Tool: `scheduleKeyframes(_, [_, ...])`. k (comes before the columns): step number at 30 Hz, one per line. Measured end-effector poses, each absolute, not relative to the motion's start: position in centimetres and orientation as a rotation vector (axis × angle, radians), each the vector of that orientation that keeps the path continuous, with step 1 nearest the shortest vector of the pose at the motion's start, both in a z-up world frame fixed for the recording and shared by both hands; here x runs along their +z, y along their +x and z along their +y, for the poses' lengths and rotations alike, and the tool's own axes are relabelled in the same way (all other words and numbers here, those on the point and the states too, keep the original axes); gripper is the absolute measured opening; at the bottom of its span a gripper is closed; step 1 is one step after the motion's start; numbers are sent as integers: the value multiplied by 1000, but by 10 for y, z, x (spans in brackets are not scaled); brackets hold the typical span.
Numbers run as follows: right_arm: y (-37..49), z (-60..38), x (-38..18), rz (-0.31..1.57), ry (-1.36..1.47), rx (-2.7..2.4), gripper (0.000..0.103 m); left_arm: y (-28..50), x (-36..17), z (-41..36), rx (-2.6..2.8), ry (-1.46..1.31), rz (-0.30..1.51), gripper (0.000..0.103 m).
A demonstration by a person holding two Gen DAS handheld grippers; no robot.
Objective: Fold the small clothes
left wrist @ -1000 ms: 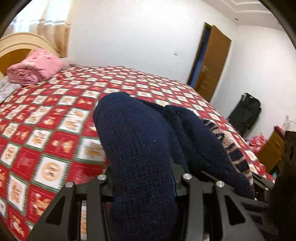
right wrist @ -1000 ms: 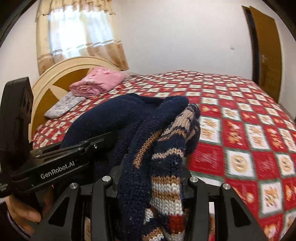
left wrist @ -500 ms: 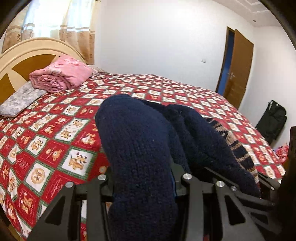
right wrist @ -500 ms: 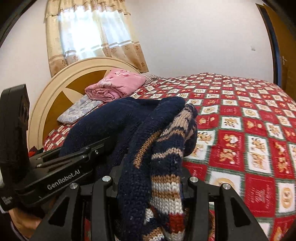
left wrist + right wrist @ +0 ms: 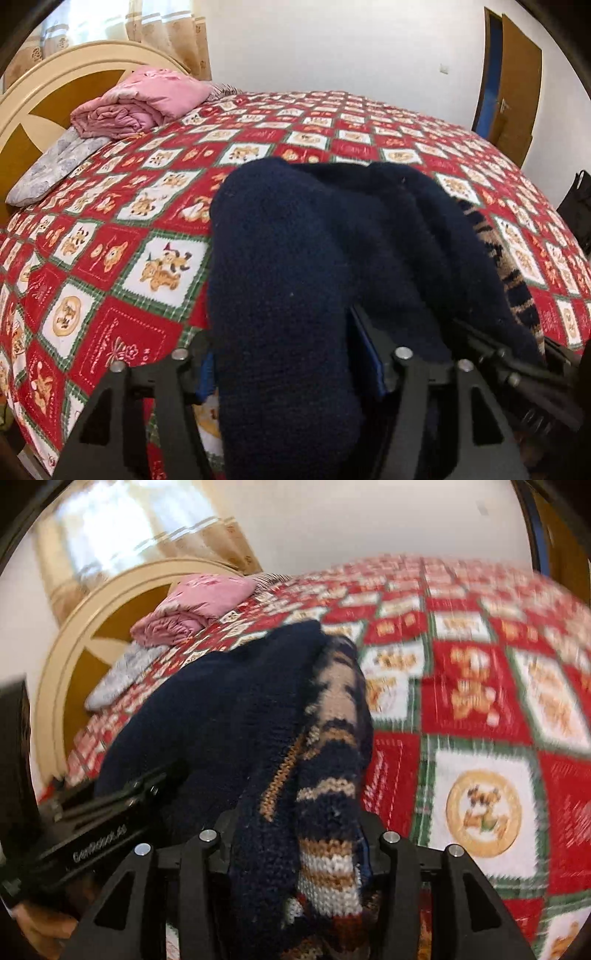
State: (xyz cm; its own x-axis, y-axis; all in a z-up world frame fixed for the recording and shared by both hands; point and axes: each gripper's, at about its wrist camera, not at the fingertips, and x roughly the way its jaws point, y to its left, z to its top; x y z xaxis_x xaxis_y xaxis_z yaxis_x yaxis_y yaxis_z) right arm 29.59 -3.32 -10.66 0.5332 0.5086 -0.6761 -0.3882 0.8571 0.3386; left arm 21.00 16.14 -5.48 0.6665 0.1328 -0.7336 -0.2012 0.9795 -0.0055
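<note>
Red-and-white patchwork bedspread (image 5: 155,266) fills both views, with a folded pink quilt (image 5: 140,103) at ten o'clock. Bunched navy knitted sweater with tan stripes (image 5: 295,280) lies between the opening jaws of left gripper (image 5: 291,369) and right gripper (image 5: 295,845); neither gripper's pad contact is visible.

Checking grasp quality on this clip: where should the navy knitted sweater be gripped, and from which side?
Grip the navy sweater at its bunched folded edge nearest the cameras, coming from the bed's near side. The thick knit is doubled there and fills each gripper. The left gripper and right gripper have it between their opening jaws, over the bedspread.
</note>
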Motion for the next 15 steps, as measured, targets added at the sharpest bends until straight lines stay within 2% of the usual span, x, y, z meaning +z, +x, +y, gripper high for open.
scheduleKeyframes(3, [298, -41, -112, 883, 219, 552, 49, 205, -54, 158, 223, -32, 830, 79])
scheduleKeyframes(9, [278, -43, -102, 866, 201, 535, 52, 184, -49, 176, 288, -51, 839, 92])
scheduleKeyframes(13, [251, -54, -85, 815, 189, 489, 52, 163, -51, 190, 292, -89, 852, 95])
scheduleKeyframes(15, [233, -62, -72, 750, 174, 455, 52, 148, -52, 203, 291, -139, 850, 100])
